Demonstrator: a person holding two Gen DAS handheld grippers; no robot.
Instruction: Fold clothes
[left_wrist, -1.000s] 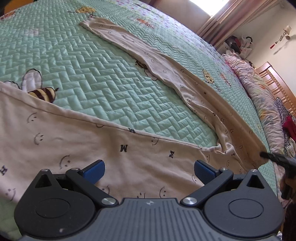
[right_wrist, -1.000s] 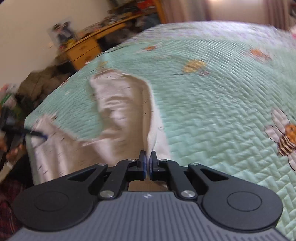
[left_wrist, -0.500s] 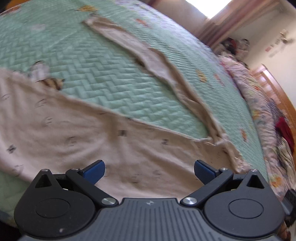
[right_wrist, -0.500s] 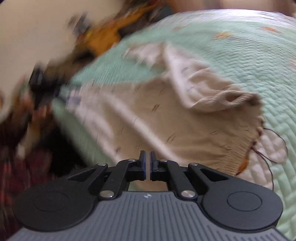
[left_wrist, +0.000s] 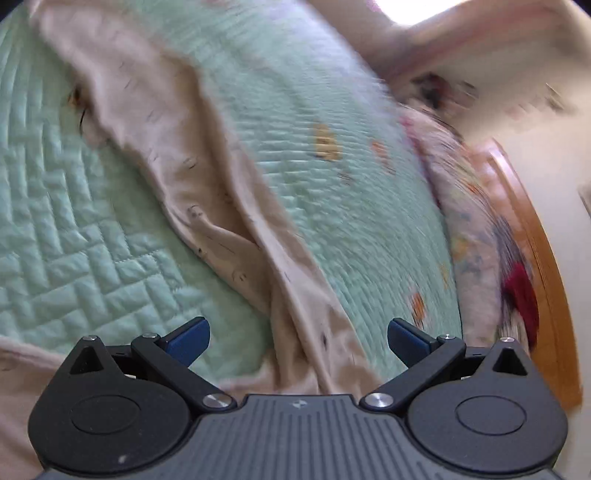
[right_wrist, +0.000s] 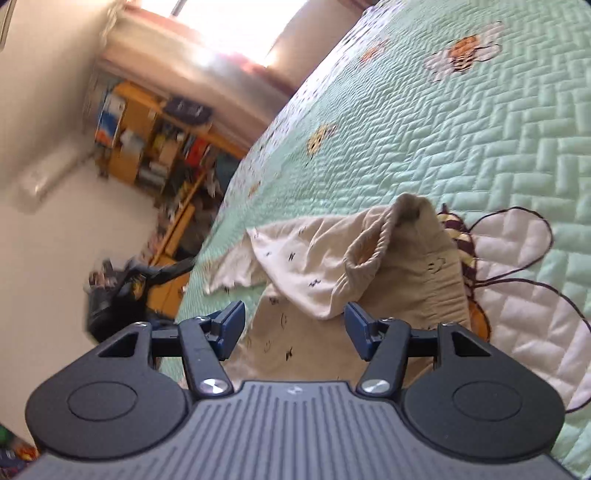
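Since a moment ago, the right gripper (right_wrist: 293, 330) has let go; both grippers' fingers now stand wide, holding nothing. Cream printed pyjama trousers (right_wrist: 369, 266) lie partly folded on the green bed quilt (right_wrist: 480, 129), cuff beside the bee motif (right_wrist: 517, 258). Left gripper (left_wrist: 297, 338) hovers over one leg (left_wrist: 192, 177); smoothing or regrasping likely follows.

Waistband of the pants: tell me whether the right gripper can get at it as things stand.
Probably yes. The right gripper is open just short of the pants, and the bunched waistband stands up from the quilt with nothing between them.
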